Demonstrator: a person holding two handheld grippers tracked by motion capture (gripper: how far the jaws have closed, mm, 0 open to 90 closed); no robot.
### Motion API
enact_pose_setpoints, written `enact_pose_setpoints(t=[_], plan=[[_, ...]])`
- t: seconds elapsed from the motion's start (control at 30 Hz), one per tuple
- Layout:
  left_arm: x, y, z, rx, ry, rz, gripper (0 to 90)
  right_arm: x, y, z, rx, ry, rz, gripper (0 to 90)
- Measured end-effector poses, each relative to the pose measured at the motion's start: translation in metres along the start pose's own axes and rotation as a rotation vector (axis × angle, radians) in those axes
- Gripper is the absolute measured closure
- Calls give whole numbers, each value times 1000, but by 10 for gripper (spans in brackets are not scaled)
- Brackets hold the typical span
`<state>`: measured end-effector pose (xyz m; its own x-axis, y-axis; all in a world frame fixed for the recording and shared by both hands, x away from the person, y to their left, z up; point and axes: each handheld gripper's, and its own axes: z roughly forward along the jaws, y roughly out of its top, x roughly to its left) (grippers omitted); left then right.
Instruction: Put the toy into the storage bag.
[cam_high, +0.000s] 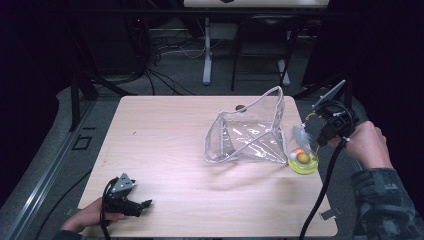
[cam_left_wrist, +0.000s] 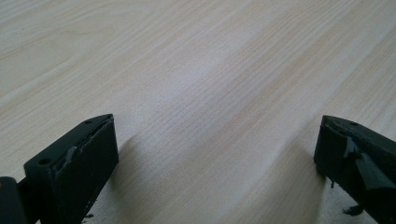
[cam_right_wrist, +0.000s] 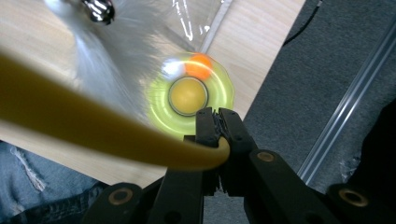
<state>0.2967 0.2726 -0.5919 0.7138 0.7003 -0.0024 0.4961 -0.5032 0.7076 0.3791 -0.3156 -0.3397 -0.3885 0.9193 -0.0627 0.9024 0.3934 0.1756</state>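
The right gripper (cam_right_wrist: 215, 122) has its fingers closed on a yellow cord (cam_right_wrist: 70, 122), dangling a yellow-green toy (cam_high: 303, 161) just right of the clear pouch (cam_high: 248, 132) (seemingly to load it), while the left gripper (cam_high: 142, 205), fingers open and empty, idles on the tabletop (cam_high: 170, 145) well left of that pouch.

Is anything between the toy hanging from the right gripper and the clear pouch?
Nothing visible. The yellow-green toy dangles on its yellow cord, pinched in the right gripper's jaws, just beside the clear pouch, with no object between them. Which way the pouch's mouth faces I cannot tell.
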Motion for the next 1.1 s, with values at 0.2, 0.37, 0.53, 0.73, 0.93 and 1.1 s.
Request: enact_pose_setpoints(t=[0.2,0.37,0.53,0.73,0.93,1.1], plan=[[0,0,0,0,0,0,0,-8,10,-13,7,-3,7,874],[0,0,0,-2,1,0,0,-10,15,-19,-5,-5,23,874],[0,0,0,-1,0,0,0,-13,23,-31,0,-22,20,874],[0,0,0,0,0,0,0,-16,33,-43,0,-34,20,874],[0,0,0,0,0,0,0,-16,42,-54,2,-45,16,874],[0,0,0,0,0,0,0,-17,46,-60,-9,-50,20,874]])
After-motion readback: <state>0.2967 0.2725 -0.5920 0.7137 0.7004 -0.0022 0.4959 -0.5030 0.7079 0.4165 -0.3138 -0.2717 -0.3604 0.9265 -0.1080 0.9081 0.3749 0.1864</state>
